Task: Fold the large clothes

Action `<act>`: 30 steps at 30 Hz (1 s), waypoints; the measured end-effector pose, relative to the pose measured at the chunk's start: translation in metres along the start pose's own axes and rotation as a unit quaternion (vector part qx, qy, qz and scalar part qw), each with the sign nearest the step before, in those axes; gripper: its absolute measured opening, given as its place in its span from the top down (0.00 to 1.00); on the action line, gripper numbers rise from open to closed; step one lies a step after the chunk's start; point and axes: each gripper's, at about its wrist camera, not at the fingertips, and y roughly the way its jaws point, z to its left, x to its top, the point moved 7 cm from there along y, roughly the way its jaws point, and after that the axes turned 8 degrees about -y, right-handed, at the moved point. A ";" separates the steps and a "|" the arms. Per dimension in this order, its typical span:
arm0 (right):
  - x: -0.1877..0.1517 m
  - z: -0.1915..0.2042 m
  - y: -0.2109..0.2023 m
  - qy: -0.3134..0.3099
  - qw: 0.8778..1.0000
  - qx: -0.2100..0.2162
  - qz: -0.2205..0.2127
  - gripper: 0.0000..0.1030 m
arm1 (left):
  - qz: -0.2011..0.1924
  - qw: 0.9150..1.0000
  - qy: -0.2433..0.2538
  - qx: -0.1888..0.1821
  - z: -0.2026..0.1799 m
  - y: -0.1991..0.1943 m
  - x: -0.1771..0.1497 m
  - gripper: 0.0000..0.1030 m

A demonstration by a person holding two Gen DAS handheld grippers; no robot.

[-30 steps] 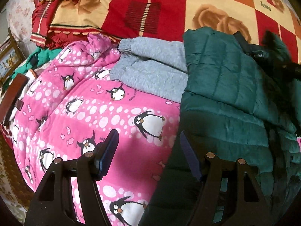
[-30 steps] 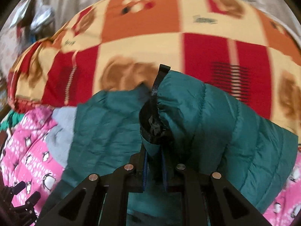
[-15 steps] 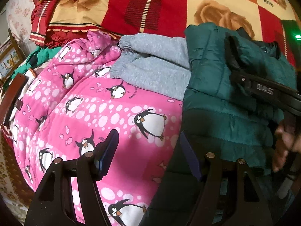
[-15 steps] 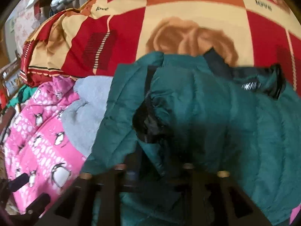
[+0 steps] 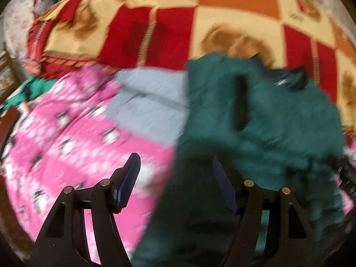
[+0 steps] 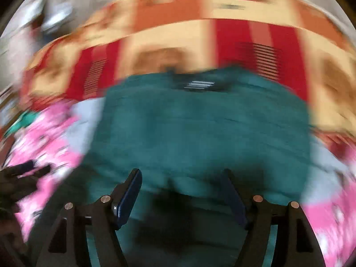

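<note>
Your right gripper (image 6: pixel 181 191) has just been opening and now stands released over the green puffer jacket (image 6: pixel 207 129), with nothing pinched between its jaws. The jacket lies spread just ahead of and beneath it, with the collar label at the far edge, against the checked blanket (image 6: pixel 169 33). Your left gripper (image 5: pixel 175 175) is also released and empty, straddling the line where the jacket meets the pink penguin fleece (image 5: pixel 73 129); the grey garment (image 5: pixel 146 109) sits ahead and to its left. Both views are smeared by motion, so the folded edge probably lies flat, but check before going on. For the next fold, take the near hem at both corners, one gripper each, and bite only the jacket's own layers, keeping the left jaws clear of the fleece underneath.
</note>
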 end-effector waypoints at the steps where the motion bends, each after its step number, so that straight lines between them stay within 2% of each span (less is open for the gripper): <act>1: -0.009 -0.030 -0.006 0.052 0.998 -0.025 -0.009 0.32 | 0.003 1.000 -0.002 -0.019 -0.013 0.005 0.005 0.34; 3: -0.020 -0.063 -0.014 0.098 0.993 -0.061 -0.022 0.32 | 0.013 0.998 -0.006 -0.053 -0.037 0.017 0.013 0.34; 5: -0.030 -0.089 -0.018 0.121 0.990 -0.075 -0.021 0.32 | 0.025 0.996 -0.002 -0.085 -0.058 0.036 0.021 0.34; 8: -0.026 -0.107 -0.018 0.103 0.990 -0.091 -0.031 0.32 | 0.026 0.994 0.005 -0.102 -0.074 0.064 0.030 0.34; 10: -0.024 -0.113 -0.009 0.093 0.992 -0.075 -0.040 0.32 | 0.031 0.995 -0.004 -0.094 -0.073 0.082 0.030 0.34; 12: -0.022 -0.116 0.002 0.098 0.993 -0.041 -0.044 0.32 | 0.038 0.991 -0.020 -0.125 -0.074 0.092 0.027 0.35; 13: -0.021 -0.120 0.007 0.099 0.994 -0.030 -0.046 0.32 | 0.045 0.989 -0.022 -0.140 -0.075 0.096 0.025 0.46; 14: -0.019 -0.122 0.011 0.102 0.993 -0.028 -0.047 0.32 | 0.050 0.987 -0.018 -0.153 -0.077 0.099 0.025 0.71; 17: -0.020 -0.133 0.025 0.140 0.989 -0.015 -0.044 0.32 | 0.043 0.985 -0.023 -0.168 -0.076 0.091 0.031 0.90; 22: -0.033 -0.146 0.028 0.178 0.983 -0.017 -0.033 0.32 | -0.019 0.986 -0.054 -0.154 -0.049 0.052 0.053 0.93; 23: -0.035 -0.148 0.026 0.180 0.983 -0.021 -0.033 0.32 | -0.020 0.987 -0.062 -0.148 -0.041 0.049 0.052 0.93; 25: -0.039 -0.151 0.024 0.184 0.982 -0.025 -0.031 0.32 | -0.004 0.989 -0.062 -0.132 -0.030 0.056 0.045 0.93; 27: -0.042 -0.152 0.025 0.187 0.982 -0.030 -0.026 0.32 | 0.023 0.992 -0.039 -0.121 -0.031 0.070 0.029 0.92; 30: -0.040 -0.154 0.021 0.185 0.981 -0.039 -0.029 0.32 | 0.032 0.994 -0.010 -0.100 -0.031 0.078 0.022 0.85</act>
